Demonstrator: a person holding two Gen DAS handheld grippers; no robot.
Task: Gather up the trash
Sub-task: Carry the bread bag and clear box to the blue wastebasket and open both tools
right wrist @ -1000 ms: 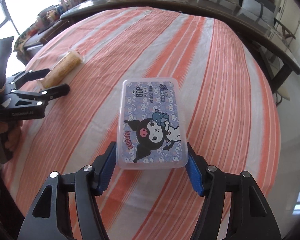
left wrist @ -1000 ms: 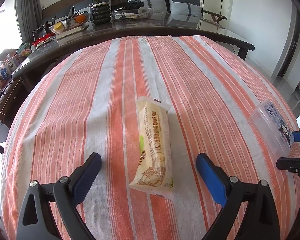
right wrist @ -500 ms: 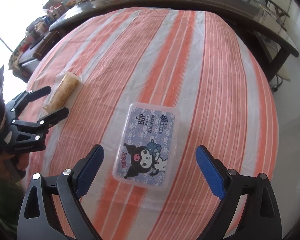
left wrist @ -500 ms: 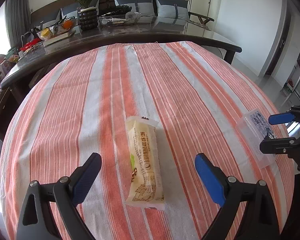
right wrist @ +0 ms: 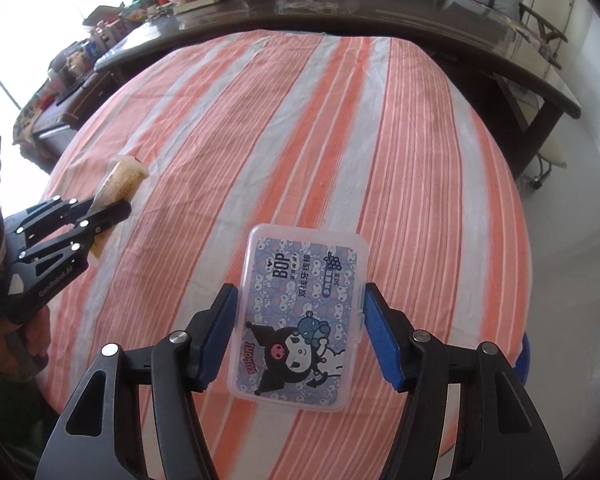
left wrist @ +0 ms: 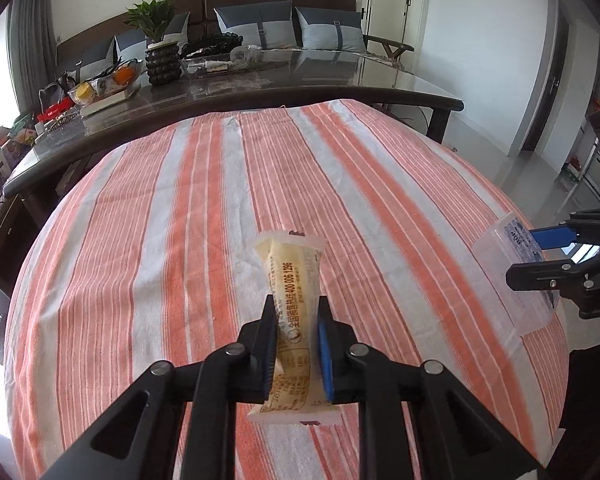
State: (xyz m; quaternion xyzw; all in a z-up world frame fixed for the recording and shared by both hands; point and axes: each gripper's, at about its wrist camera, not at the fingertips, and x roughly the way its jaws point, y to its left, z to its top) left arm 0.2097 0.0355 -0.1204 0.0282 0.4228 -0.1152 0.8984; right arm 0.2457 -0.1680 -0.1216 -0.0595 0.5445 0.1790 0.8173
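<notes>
A yellow snack wrapper (left wrist: 288, 256) stands tilted up off the orange-striped tablecloth (left wrist: 180, 240), with my left gripper (left wrist: 296, 304) shut on its lower half. The right wrist view shows the same wrapper (right wrist: 124, 176) poking out of the left gripper (right wrist: 110, 206). A clear plastic box (right wrist: 304, 280) with a cartoon label sits between the blue pads of my right gripper (right wrist: 300, 312). Those jaws are closing and the pads press on the box's long sides. In the left wrist view the box (left wrist: 500, 268) hangs tilted at the table's right edge in the right gripper (left wrist: 524, 258).
A dark glass-topped table (left wrist: 340, 80) runs along the far side with a plant pot (left wrist: 162, 62), a fruit bowl (left wrist: 100, 84) and a tray. Sofa cushions (left wrist: 256, 26) are behind it. A person's hand (right wrist: 36, 332) holds the left gripper's handle.
The left jaws went from wide open around the wrapper to shut on it and lifted it. The right jaws opened off the box, then closed back onto its sides.
</notes>
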